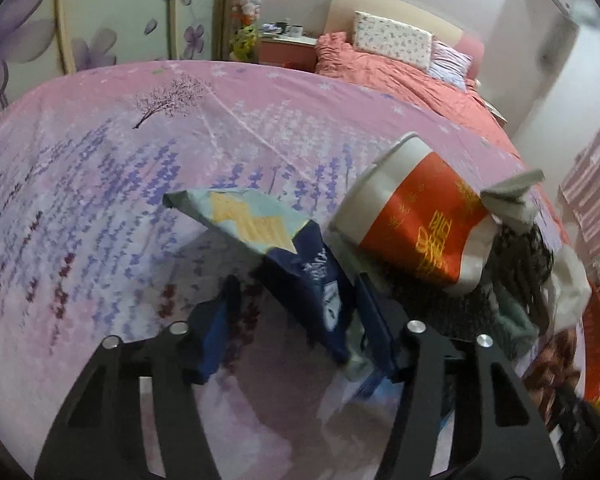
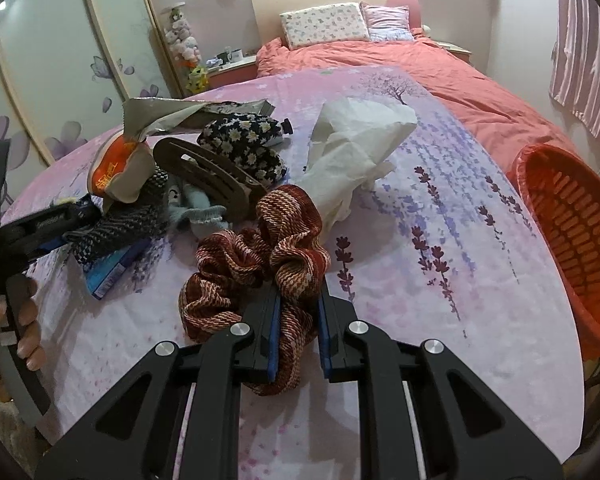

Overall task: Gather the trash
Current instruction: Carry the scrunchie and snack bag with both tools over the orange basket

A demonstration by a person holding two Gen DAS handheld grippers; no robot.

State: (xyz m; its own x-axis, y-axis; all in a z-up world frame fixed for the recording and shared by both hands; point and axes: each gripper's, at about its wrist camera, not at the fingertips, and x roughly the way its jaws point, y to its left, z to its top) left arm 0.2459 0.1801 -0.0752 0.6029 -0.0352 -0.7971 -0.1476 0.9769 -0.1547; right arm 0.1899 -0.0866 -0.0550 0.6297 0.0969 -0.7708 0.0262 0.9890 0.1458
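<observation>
My left gripper (image 1: 296, 300) is open around a blue and pale snack wrapper (image 1: 284, 248) that lies between its fingers on the pink floral table; it also shows in the right wrist view (image 2: 112, 272). A red and white paper cup (image 1: 416, 220) lies tipped on its side just right of it. My right gripper (image 2: 298, 312) is shut on a red striped scrunchie (image 2: 260, 260). A crumpled white tissue (image 2: 356, 148) lies beyond the scrunchie. The left gripper shows at the left edge of the right wrist view (image 2: 56, 220).
An orange basket (image 2: 572, 236) stands at the table's right edge. A brown hair clip (image 2: 208, 176), a dark daisy-print pouch (image 2: 244, 144), grey foil packaging (image 2: 168, 116) and knitted items (image 2: 196, 208) are piled by the cup. A bed (image 2: 380, 56) lies behind.
</observation>
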